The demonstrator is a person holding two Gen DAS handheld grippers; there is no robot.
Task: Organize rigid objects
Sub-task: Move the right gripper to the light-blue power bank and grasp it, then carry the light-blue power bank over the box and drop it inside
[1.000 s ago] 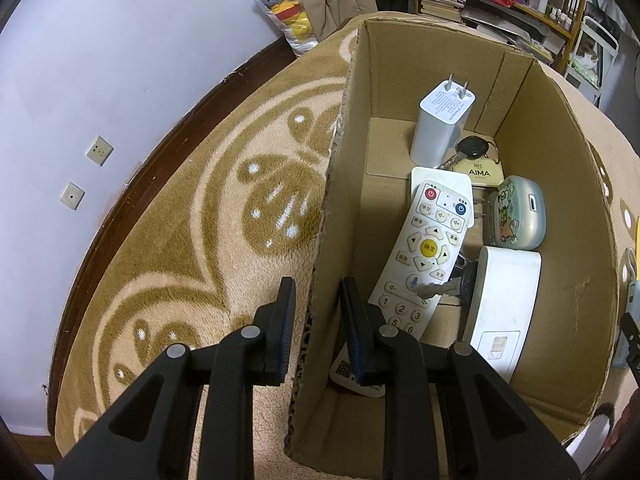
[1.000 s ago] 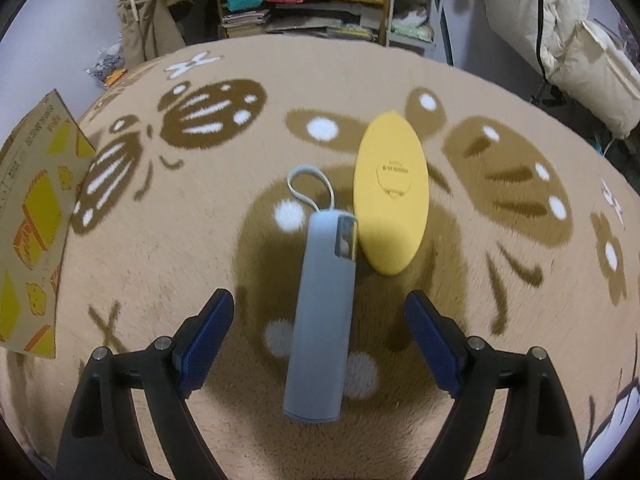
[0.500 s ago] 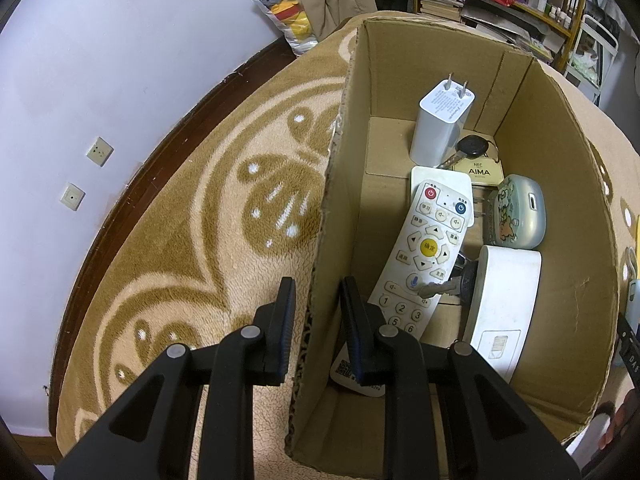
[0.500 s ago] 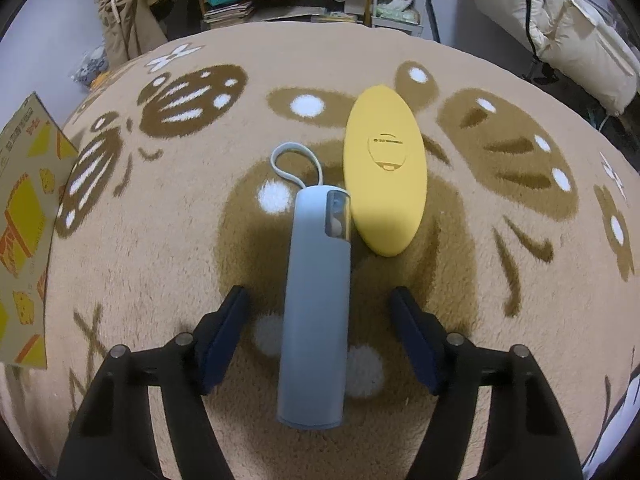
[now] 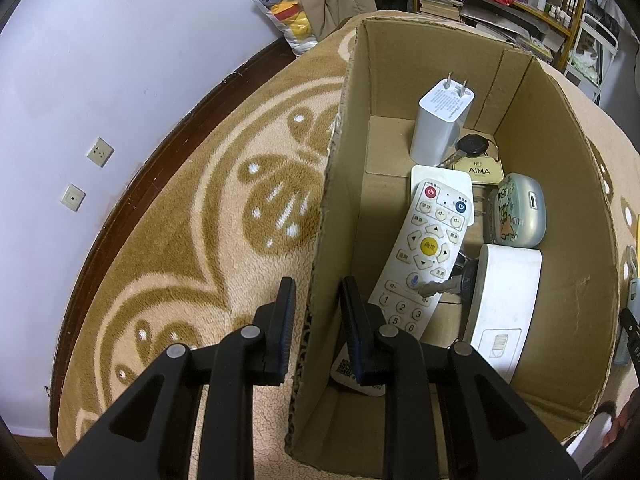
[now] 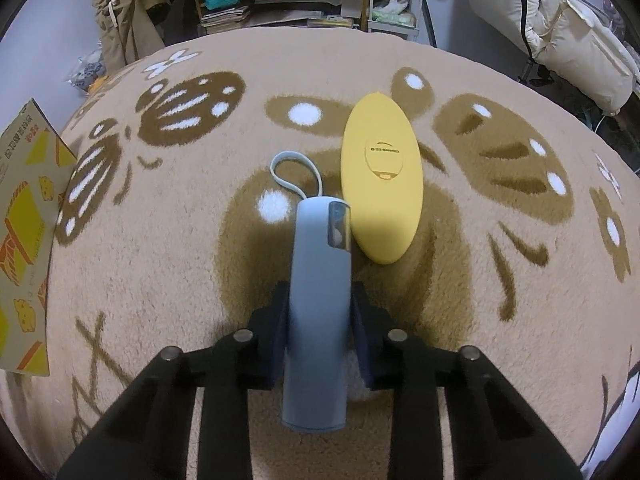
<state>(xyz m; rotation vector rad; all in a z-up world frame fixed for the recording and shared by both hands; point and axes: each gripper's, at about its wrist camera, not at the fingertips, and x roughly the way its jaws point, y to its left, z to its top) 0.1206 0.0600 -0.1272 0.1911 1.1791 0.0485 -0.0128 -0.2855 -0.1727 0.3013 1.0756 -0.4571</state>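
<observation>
Two claws at work, each with something between its fingers.

The right claw (image 6: 319,320) has its fingers pressed against both sides of a long blue case (image 6: 318,300), which lies flat on the tan rug (image 6: 500,340), its strap loop (image 6: 294,174) pointing away. A yellow oval (image 6: 382,184) lies just beside the case, touching its far end on the right. At the left edge of that view a printed side of the box (image 6: 24,248) shows. The left claw (image 5: 316,320) straddles the near left wall of the box (image 5: 332,208), one finger outside, one inside, with a slight gap on each side. Inside lie a white remote (image 5: 424,252), keys (image 5: 444,286) across it, a white oblong device (image 5: 502,304), a pale green case (image 5: 518,210), a white charger (image 5: 440,124) standing upright at the far end, and a card marked AIMA (image 5: 480,170).
</observation>
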